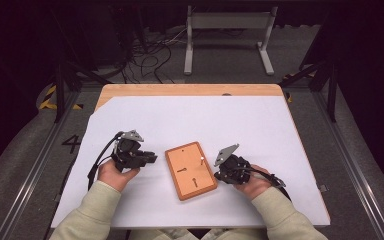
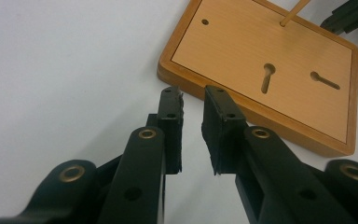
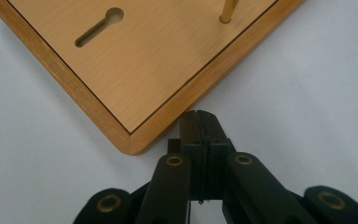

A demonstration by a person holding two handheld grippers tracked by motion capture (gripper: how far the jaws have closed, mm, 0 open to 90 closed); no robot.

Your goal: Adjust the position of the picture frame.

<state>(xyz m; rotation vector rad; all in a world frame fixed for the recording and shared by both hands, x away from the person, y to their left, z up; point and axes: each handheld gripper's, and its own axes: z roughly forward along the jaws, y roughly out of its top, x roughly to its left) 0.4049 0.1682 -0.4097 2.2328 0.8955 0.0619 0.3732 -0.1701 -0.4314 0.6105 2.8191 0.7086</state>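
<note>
A rectangular wooden board [image 1: 190, 170] lies flat on the white sheet between my two grippers. It has two keyhole slots [image 2: 266, 77] and a thin wooden peg [image 1: 201, 160] standing near its right edge. My left gripper [image 1: 152, 159] sits just left of the board, its jaws a narrow gap apart with nothing between them [image 2: 193, 95], and its tips point at the board's [image 2: 261, 56] near edge. My right gripper [image 1: 217, 175] is at the board's right side, pads pressed together and empty [image 3: 198, 116], close to a board [image 3: 158, 60] corner. The peg [image 3: 228, 9] rises beyond it.
The white sheet [image 1: 230, 120] covers most of a wooden table [image 1: 190, 90]. Beyond the table, on the floor, stand a grey metal frame [image 1: 228, 22] and loose cables [image 1: 150, 55]. The other hand's gripper [image 2: 349, 16] shows past the board's far corner.
</note>
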